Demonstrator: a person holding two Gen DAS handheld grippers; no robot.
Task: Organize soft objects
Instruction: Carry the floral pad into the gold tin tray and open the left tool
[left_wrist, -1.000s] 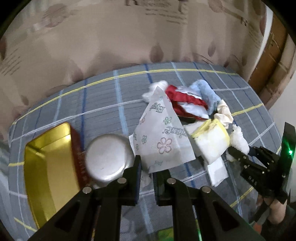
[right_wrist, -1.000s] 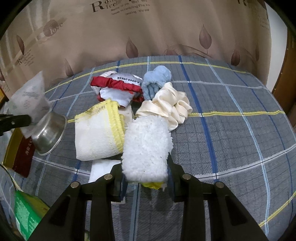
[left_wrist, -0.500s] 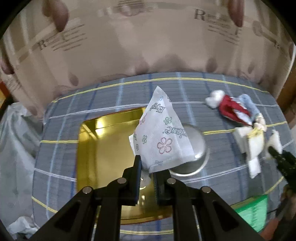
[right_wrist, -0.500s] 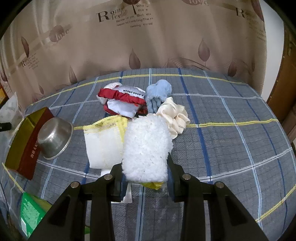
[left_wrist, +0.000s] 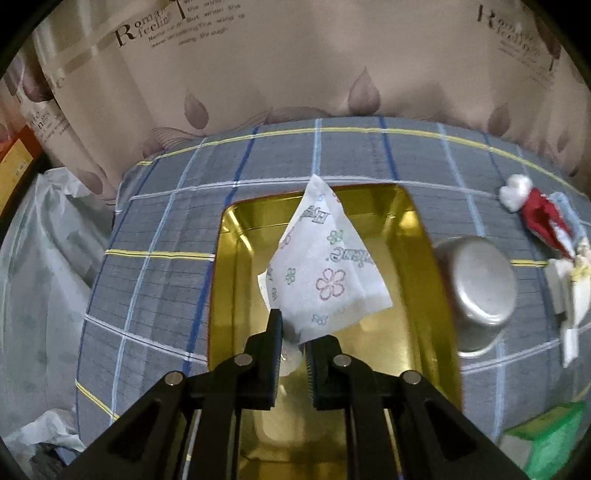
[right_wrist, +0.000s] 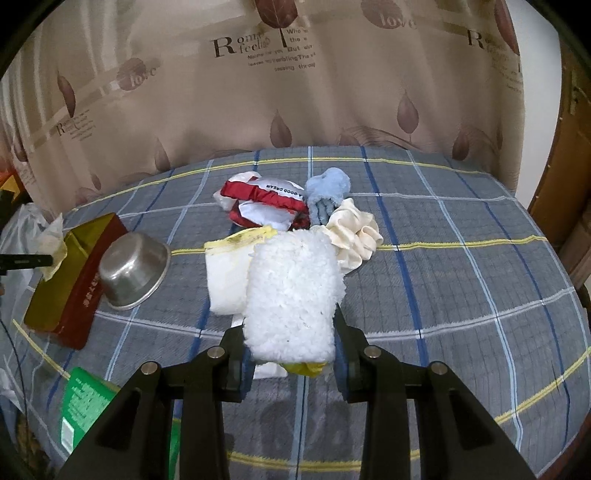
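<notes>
My left gripper (left_wrist: 291, 343) is shut on a white tissue pack (left_wrist: 325, 269) printed with flowers, held above the open gold tin box (left_wrist: 236, 295). My right gripper (right_wrist: 291, 347) is shut on a fluffy white cloth (right_wrist: 291, 295) with a yellow edge, lifted over the checked table. Behind it lie a white towel with yellow trim (right_wrist: 229, 269), a cream scrunchie (right_wrist: 354, 232), a blue fluffy piece (right_wrist: 328, 192) and a red and white pouch (right_wrist: 266, 206). In the right wrist view the gold box (right_wrist: 74, 273) stands at the left, with the tissue pack (right_wrist: 53, 240) over it.
An upturned steel bowl (left_wrist: 476, 291) lies right of the box, also in the right wrist view as the bowl (right_wrist: 133, 269). A green packet (right_wrist: 85, 402) lies at the table's near left edge. A patterned curtain (right_wrist: 295, 92) hangs behind. White plastic bags (left_wrist: 40, 258) sit left of the table.
My left gripper carried the tissue pack leftward from the pile to above the gold box. My right gripper rose slightly with the fluffy cloth.
</notes>
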